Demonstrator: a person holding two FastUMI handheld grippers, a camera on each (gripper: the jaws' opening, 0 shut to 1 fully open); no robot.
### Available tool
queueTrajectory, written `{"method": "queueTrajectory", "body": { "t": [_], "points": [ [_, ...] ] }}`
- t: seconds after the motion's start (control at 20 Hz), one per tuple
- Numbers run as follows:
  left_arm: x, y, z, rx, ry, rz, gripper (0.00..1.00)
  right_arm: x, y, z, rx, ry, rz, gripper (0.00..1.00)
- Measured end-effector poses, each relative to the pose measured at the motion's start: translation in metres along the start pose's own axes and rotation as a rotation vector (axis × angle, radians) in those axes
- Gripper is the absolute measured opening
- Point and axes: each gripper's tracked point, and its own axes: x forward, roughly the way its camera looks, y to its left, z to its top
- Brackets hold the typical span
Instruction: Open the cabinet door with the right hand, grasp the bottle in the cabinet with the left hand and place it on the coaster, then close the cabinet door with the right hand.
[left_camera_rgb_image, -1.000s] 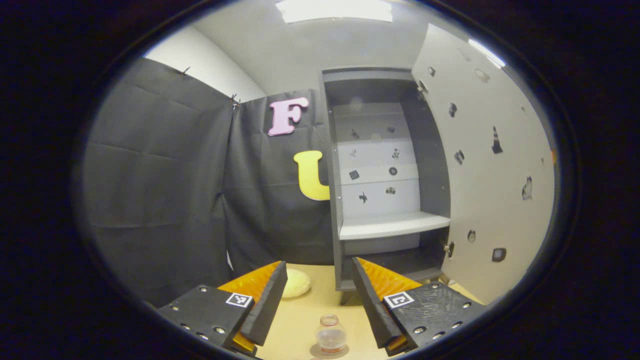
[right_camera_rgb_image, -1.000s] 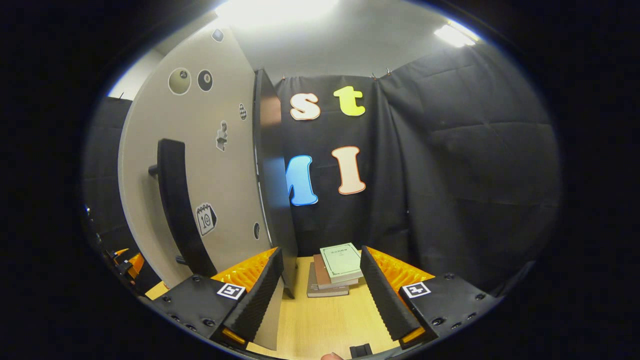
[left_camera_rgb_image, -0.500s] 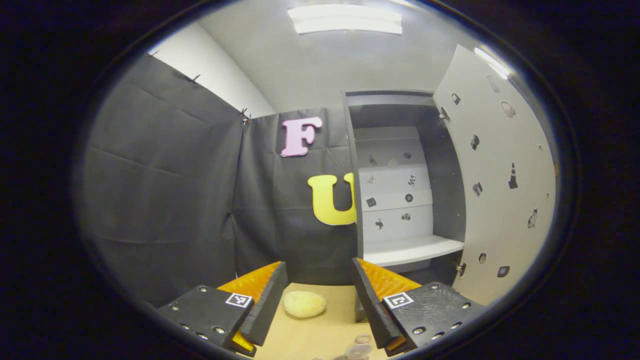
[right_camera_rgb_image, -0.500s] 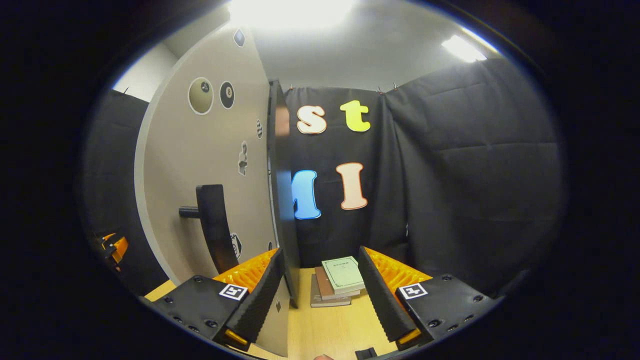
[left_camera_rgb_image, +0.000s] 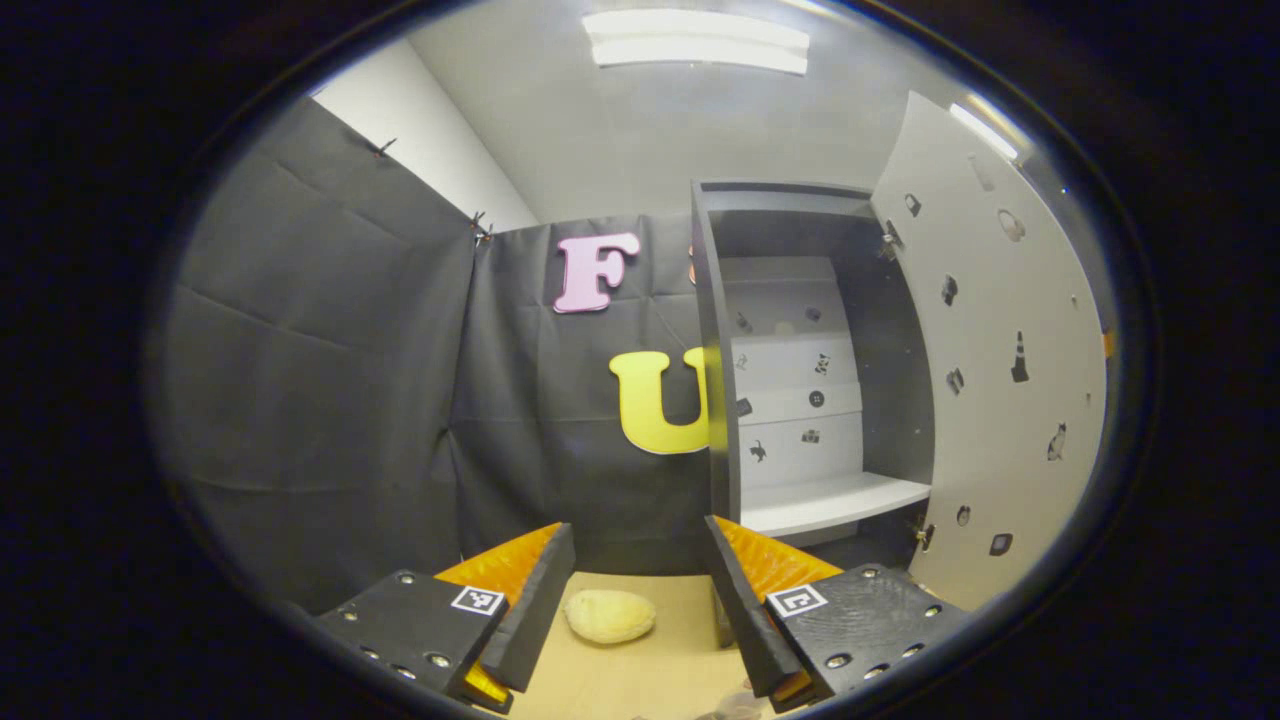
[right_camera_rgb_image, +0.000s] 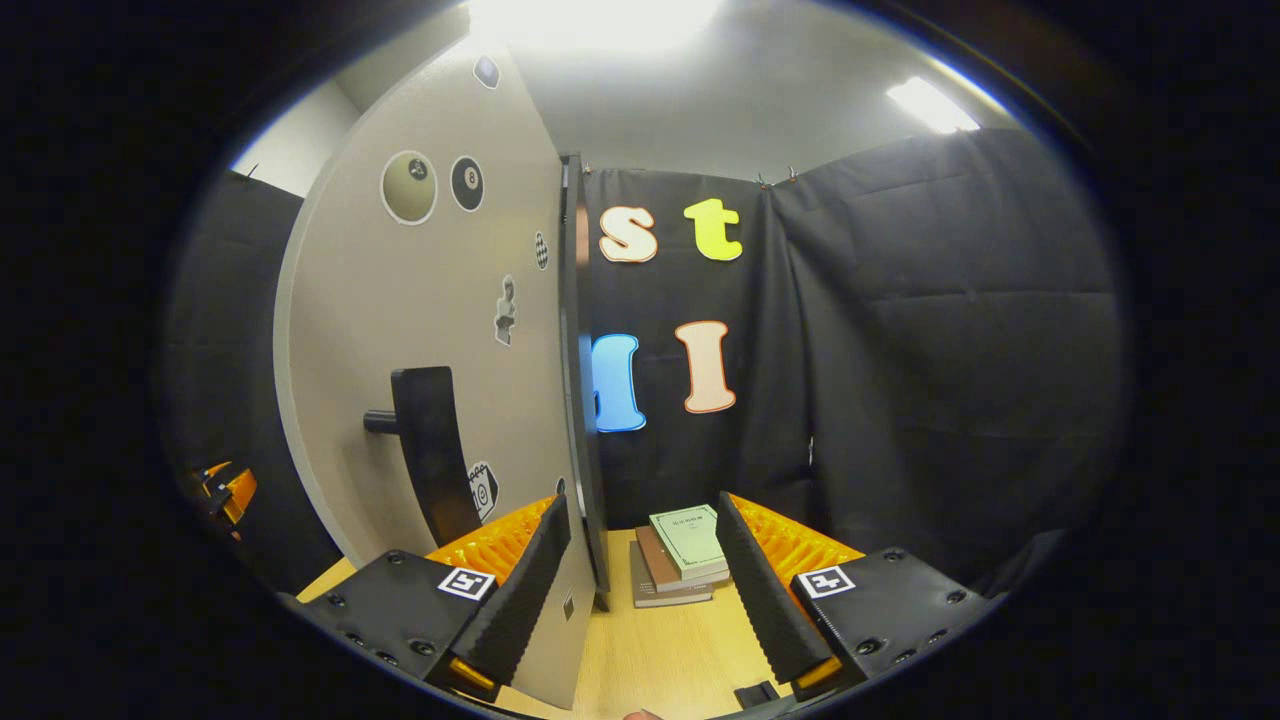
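Your left gripper (left_camera_rgb_image: 637, 600) is spread wide and empty over bare tabletop (left_camera_rgb_image: 640, 670); the bottle's cap (left_camera_rgb_image: 738, 706) peeks at the bottom edge. A yellow sponge (left_camera_rgb_image: 610, 615) lies beyond, then the cabinet (left_camera_rgb_image: 790, 400) with its door (left_camera_rgb_image: 990, 380) open. Your right gripper (right_camera_rgb_image: 640, 580), also wide and empty, has that door's edge (right_camera_rgb_image: 585, 400) and handle (right_camera_rgb_image: 430, 450) close left, stacked books (right_camera_rgb_image: 680, 555) ahead.

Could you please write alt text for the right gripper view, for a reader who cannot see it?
The right gripper, jaws open and empty, faces the edge of the open cabinet door, whose dark handle sticks out on the left. Ahead between the jaws, a stack of books lies on the wooden table by the booth's black cloth wall.
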Motion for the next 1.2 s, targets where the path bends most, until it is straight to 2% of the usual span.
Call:
{"method": "queueTrajectory", "body": {
  "t": [0.05, 0.35, 0.4, 0.55, 0.6, 1.2],
  "points": [
    [0.001, 0.002, 0.0, 0.002, -0.003, -0.005, 0.77, -0.001, 0.005, 0.0, -0.007, -0.003, -0.002, 0.94],
    [0.006, 0.024, -0.007, 0.009, -0.004, -0.024, 0.8, 0.0, 0.038, -0.002, -0.017, -0.007, -0.006, 0.94],
    [0.006, 0.029, -0.009, 0.006, -0.001, -0.026, 0.8, 0.001, 0.043, -0.001, -0.018, -0.007, -0.004, 0.89],
    [0.012, 0.041, -0.014, -0.006, 0.005, -0.03, 0.77, 0.003, 0.065, -0.002, -0.032, -0.01, 0.007, 0.89],
    [0.014, 0.046, -0.015, -0.009, 0.005, -0.03, 0.77, 0.005, 0.072, -0.002, -0.036, -0.011, 0.013, 0.94],
    [0.027, 0.104, -0.038, -0.027, 0.03, -0.007, 0.77, 0.034, 0.159, -0.004, -0.037, -0.013, 0.083, 0.94]
  ]
}}
